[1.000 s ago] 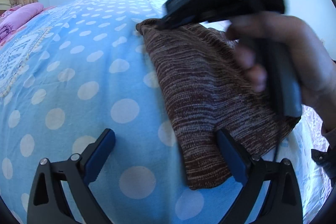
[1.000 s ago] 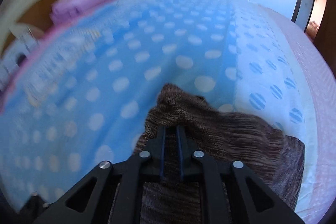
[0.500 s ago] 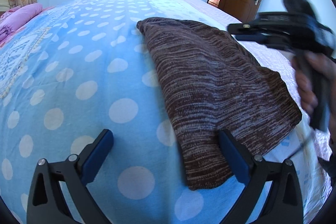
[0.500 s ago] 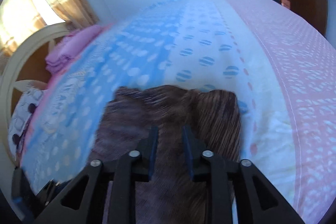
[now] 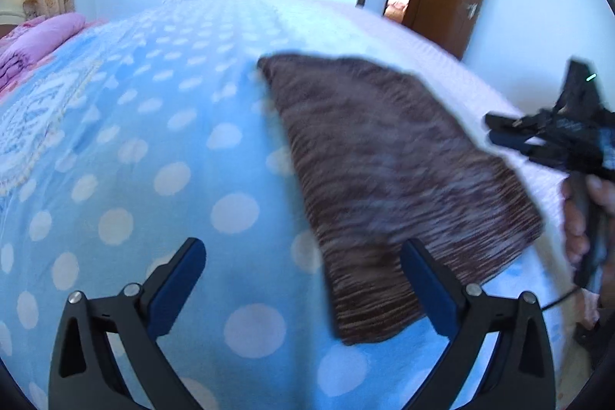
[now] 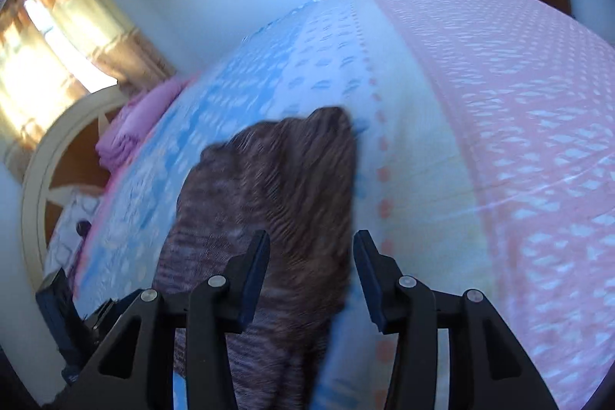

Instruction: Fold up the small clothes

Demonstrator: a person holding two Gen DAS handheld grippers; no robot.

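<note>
Ahead of the left tool (image 5: 300,269), whose jaws gape wide and hold nothing, the brown knit garment (image 5: 388,175) lies folded on the blue dotted bedspread (image 5: 153,148), its near corner by the right-hand finger. The right tool (image 5: 511,135) hangs off beyond it. From the right tool (image 6: 310,264), jaws just been opening, half apart, the garment (image 6: 276,179) lies below, ungripped.

bright daylight from curtained window (image 6: 57,52), motion blur, fisheye-curved edges
</note>
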